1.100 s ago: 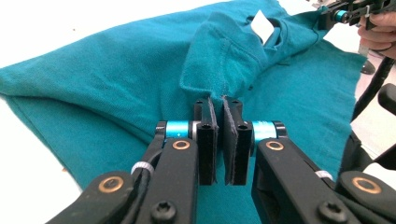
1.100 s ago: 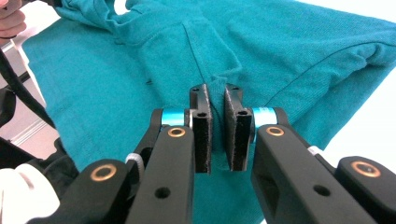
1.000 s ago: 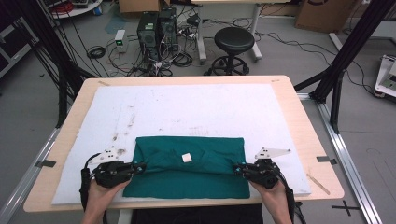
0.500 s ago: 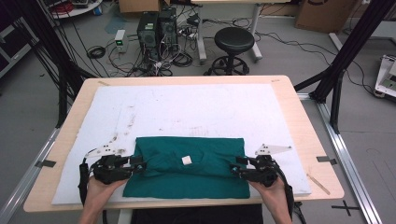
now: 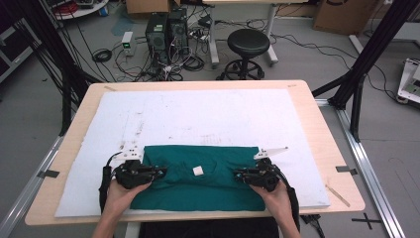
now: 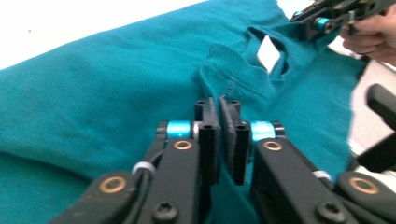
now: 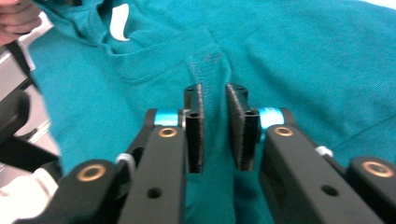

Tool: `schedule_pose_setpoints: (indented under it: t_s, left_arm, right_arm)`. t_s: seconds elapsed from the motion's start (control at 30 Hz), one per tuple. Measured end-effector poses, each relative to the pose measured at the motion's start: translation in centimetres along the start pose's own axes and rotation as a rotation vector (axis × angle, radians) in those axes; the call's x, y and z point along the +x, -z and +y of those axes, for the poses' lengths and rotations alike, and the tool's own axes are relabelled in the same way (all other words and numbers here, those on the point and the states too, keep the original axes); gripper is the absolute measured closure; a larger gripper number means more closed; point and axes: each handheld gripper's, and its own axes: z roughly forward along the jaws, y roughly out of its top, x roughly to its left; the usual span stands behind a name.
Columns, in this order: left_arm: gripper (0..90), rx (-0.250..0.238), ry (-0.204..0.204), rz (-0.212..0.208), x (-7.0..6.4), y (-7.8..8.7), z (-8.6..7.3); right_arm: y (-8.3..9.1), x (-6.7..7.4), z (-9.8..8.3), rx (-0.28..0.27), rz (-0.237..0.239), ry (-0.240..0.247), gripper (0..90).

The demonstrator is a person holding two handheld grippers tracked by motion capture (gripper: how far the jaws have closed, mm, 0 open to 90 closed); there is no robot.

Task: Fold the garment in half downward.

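A dark green garment (image 5: 198, 191) lies flat on the white mat near the table's front edge, with a small white tag (image 5: 198, 170) at its middle. My left gripper (image 5: 161, 172) is at the garment's left side. Its jaws have just been closing, and in the left gripper view (image 6: 219, 105) they stand almost together, pinching a raised fold of the cloth (image 6: 116, 84). My right gripper (image 5: 238, 173) is at the garment's right side. Its jaws (image 7: 215, 93) have also been closing and hold a stitched ridge of the cloth (image 7: 327, 60) between the pads.
The white mat (image 5: 208, 119) covers most of the wooden table (image 5: 327, 129). Black frame posts (image 5: 361, 64) stand at both sides. A round stool (image 5: 247, 44) and computer cases (image 5: 163, 29) with cables sit on the floor beyond the far edge.
Both grippers have shifted slightly inward and away from the person, rising a little. The garment's side edges are now gathered into small raised folds at the jaws.
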Motion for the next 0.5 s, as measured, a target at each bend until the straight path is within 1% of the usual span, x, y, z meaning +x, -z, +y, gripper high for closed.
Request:
schedule_pose_setpoints:
  t_s: [0.07,0.2,0.23,0.3,0.33,0.37,0.4,0.43,0.47,0.5]
  left_arm:
    - [87.5,0.002,-0.004,-0.007,-0.3,0.4,-0.4]
    - [87.5,0.015,-0.013,-0.018,-0.8,0.7,-0.9]
    - [87.5,0.023,-0.01,-0.023,-1.1,0.8,-1.3]
    - [87.1,0.033,-0.009,-0.025,-1.3,0.8,-1.5]
    - [85.3,0.033,-0.009,-0.025,-1.3,0.8,-1.5]
    - [80.5,0.029,-0.005,-0.029,-1.3,0.9,-1.5]
    - [75.6,0.029,-0.005,-0.029,-1.3,0.9,-1.5]
    - [75.6,0.023,-0.002,-0.03,-1.3,0.9,-1.4]
    - [73.2,0.01,0.0,-0.034,-1.3,0.9,-1.2]
    - [68.2,-0.005,-0.005,-0.043,-1.4,0.9,-0.7]
  right_arm:
    - [0.5,0.3,-0.3,-0.006,0.01,0.002,82.1]
    - [1.1,0.7,-0.9,-0.009,0.014,0.009,82.8]
    - [1.4,1.0,-1.4,0.002,0.017,0.008,82.8]
    - [1.6,1.2,-1.8,0.014,0.019,0.006,82.5]
    - [1.6,1.2,-1.8,0.014,0.019,0.006,82.5]
    - [1.6,1.3,-2.1,0.014,0.033,0.007,74.8]
    - [1.6,1.3,-2.1,0.014,0.033,0.007,74.8]
    - [1.5,1.3,-2.1,0.008,0.039,0.006,68.7]
    - [1.6,1.4,-2.0,0.004,0.045,0.006,67.4]
    - [1.5,1.5,-1.6,-0.013,0.051,0.019,61.5]
